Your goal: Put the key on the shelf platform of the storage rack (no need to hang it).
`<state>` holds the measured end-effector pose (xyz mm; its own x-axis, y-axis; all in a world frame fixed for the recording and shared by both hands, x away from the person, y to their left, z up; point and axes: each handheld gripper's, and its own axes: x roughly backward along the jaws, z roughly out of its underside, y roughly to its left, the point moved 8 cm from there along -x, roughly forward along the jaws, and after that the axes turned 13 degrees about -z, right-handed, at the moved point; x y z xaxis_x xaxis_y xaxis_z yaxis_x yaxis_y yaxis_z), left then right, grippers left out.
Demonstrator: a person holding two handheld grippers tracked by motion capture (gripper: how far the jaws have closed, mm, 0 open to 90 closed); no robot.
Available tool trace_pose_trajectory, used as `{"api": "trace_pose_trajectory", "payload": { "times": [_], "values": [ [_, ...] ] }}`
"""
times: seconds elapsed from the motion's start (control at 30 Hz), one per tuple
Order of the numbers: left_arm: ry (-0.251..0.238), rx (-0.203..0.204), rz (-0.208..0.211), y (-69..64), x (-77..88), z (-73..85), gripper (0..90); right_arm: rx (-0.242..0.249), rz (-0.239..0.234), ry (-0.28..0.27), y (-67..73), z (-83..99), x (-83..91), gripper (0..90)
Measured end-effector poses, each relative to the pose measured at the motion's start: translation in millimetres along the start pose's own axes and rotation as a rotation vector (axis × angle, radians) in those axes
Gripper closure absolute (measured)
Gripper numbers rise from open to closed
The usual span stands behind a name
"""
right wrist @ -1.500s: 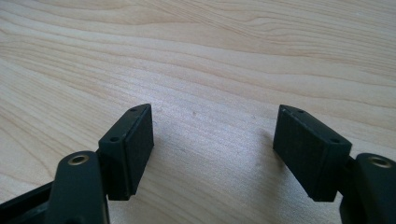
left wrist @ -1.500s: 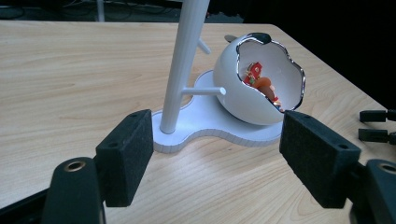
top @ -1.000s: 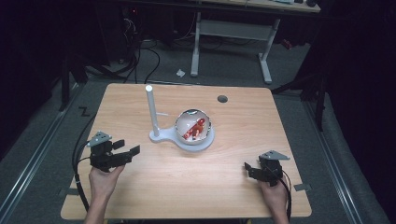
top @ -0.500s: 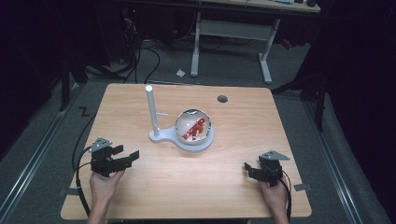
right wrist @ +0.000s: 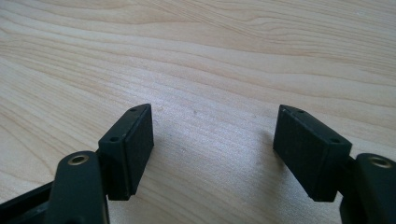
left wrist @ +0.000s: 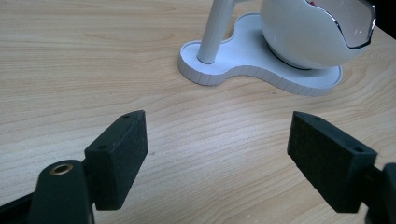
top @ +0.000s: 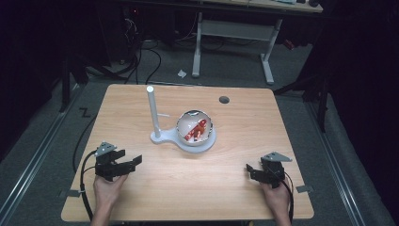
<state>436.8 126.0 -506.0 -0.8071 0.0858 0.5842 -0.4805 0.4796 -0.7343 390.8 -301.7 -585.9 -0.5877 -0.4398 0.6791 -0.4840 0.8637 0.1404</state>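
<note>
Dark floor and cables ring my light wooden table (top: 141,108). Near its middle sits a white stand (top: 183,139) with an upright post (top: 152,110) and, beside the post, a round white bowl (top: 195,127) with something red inside. My left gripper (top: 129,165) rests low at the near left, pointing toward the stand but well apart from it; its jaws have just been opening and stand wide with nothing between them. My right gripper (top: 251,172) sits at the near right, jaws apart over bare wood.
</note>
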Motion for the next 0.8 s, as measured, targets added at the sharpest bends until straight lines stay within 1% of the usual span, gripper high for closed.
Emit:
{"api": "trace_pose_trajectory", "payload": {
  "times": [0.03,0.07,0.13,0.17,0.2,0.27,0.3,0.33,0.37,0.4,0.43,0.47,0.53,0.57,0.63,0.67,0.7,0.73,0.77,0.8],
  "values": [
    [0.001,-0.01,0.005,1.0,-1.0,0.9,20.7,0.001,0.0,0.0,-0.1,0.0,0.0,29.1],
    [-0.003,-0.01,-0.004,2.3,-2.3,1.4,20.6,0.0,0.0,0.0,0.0,0.0,0.0,29.1],
    [-0.005,-0.03,-0.001,5.0,-5.0,3.3,20.1,0.0,0.0,0.0,0.0,0.0,0.0,29.1],
    [0.003,-0.006,-0.016,5.6,-6.0,5.0,19.9,0.0,0.0,0.0,0.0,0.0,0.0,29.1],
    [-0.002,-0.021,-0.012,6.6,-7.1,5.4,19.5,0.001,0.001,0.0,-0.1,0.0,0.0,29.1],
    [-0.007,-0.014,-0.02,8.1,-9.4,7.4,19.3,0.0,0.001,0.0,-0.1,0.0,0.0,29.1],
    [-0.01,-0.026,-0.017,9.1,-10.7,8.3,19.2,0.001,0.001,0.0,-0.1,0.0,0.0,29.1],
    [-0.007,-0.006,-0.027,9.2,-11.4,9.9,19.0,0.0,0.0,0.0,0.0,0.0,0.0,29.1],
    [-0.008,-0.03,-0.018,10.5,-12.7,10.9,18.8,0.0,0.0,0.0,0.0,0.0,0.0,29.1],
    [-0.013,-0.031,-0.029,11.2,-14.4,12.8,18.5,0.0,0.0,0.0,0.0,0.0,0.0,29.1],
    [-0.019,-0.053,-0.027,12.0,-15.7,13.8,18.1,0.001,0.001,0.0,-0.1,0.0,0.1,29.1],
    [-0.012,-0.024,-0.04,11.1,-15.9,15.7,17.9,0.001,0.0,0.0,-0.1,0.1,0.0,29.1],
    [-0.014,-0.042,-0.032,10.9,-17.3,17.9,17.7,0.0,0.0,0.0,0.0,0.1,0.0,29.1],
    [-0.025,-0.051,-0.032,11.3,-18.4,18.0,17.6,0.001,0.001,0.0,-0.1,0.0,0.1,29.1],
    [-0.024,-0.073,-0.027,11.6,-20.4,21.4,17.2,0.001,0.0,0.0,0.0,0.0,0.1,29.1],
    [-0.023,-0.06,-0.035,11.4,-21.0,22.7,16.8,0.0,0.001,0.0,-0.1,0.1,0.1,29.1],
    [-0.029,-0.067,-0.04,11.8,-22.2,24.1,16.7,0.0,0.001,0.0,0.0,0.1,0.1,29.1],
    [-0.028,-0.06,-0.045,11.5,-23.0,25.8,16.7,0.0,0.001,0.0,0.0,0.1,0.1,29.1],
    [-0.035,-0.07,-0.047,12.1,-24.2,26.7,16.6,0.0,0.001,0.0,0.0,0.1,0.1,29.1],
    [-0.036,-0.081,-0.04,11.9,-25.3,27.8,16.4,0.0,0.001,0.0,0.0,0.1,0.1,29.1]
  ]
}}
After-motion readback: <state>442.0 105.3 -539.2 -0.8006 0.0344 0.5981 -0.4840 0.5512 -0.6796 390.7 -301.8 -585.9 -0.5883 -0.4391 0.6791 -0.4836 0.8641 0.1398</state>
